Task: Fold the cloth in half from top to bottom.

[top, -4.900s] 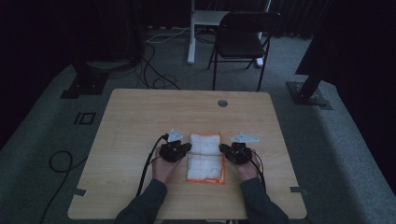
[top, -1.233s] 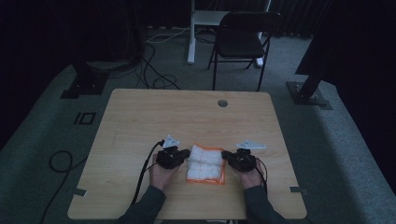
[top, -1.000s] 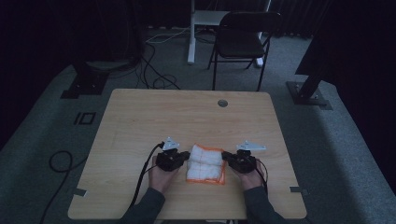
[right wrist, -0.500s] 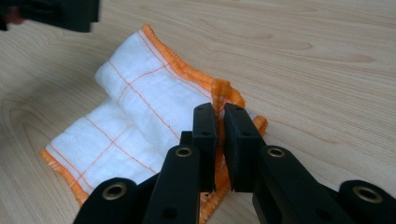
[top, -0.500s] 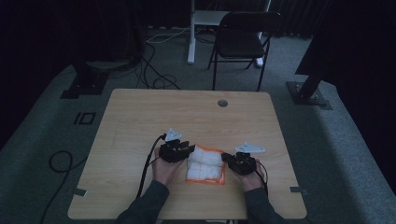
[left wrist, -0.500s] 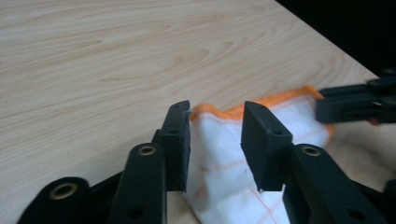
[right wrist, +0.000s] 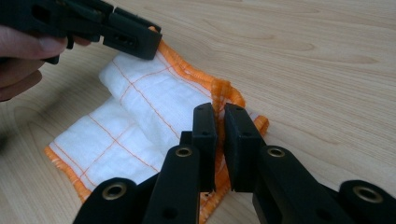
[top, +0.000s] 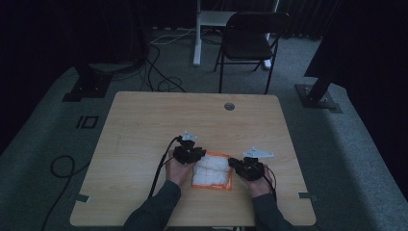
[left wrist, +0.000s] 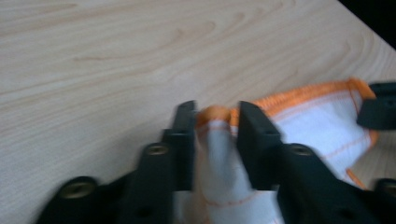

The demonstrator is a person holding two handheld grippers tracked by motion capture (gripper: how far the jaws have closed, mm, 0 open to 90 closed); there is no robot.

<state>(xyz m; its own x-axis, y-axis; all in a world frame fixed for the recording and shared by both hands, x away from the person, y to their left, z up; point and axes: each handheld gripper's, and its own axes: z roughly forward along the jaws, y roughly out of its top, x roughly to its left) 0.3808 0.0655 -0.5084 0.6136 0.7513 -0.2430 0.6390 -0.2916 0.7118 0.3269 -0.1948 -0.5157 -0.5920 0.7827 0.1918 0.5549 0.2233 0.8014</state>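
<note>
We see both forearms coming in from the near edge of the table (top: 144, 120), hands low and level, one on each side of the cloth (top: 211, 171). The left gripper (top: 195, 155) sits at the cloth's far left corner, the right gripper (top: 236, 166) at its right edge, the two angled in toward each other.

In the left gripper view, the left gripper (left wrist: 215, 116) has its jaws part open and just been closing, with a raised orange-hemmed corner of the cloth (left wrist: 317, 116) standing between them; the frame is blurred, so we cannot tell if the pads press on it.

In the right gripper view, the right gripper (right wrist: 219, 112) has its jaws nearly together, pinching a lifted fold of the orange hem. The cloth (right wrist: 135, 116), white with thin orange lines, lies folded on the wood, and the left gripper (right wrist: 133, 39) shows at its far corner.

The cloth lies in the near middle of the table.
</note>
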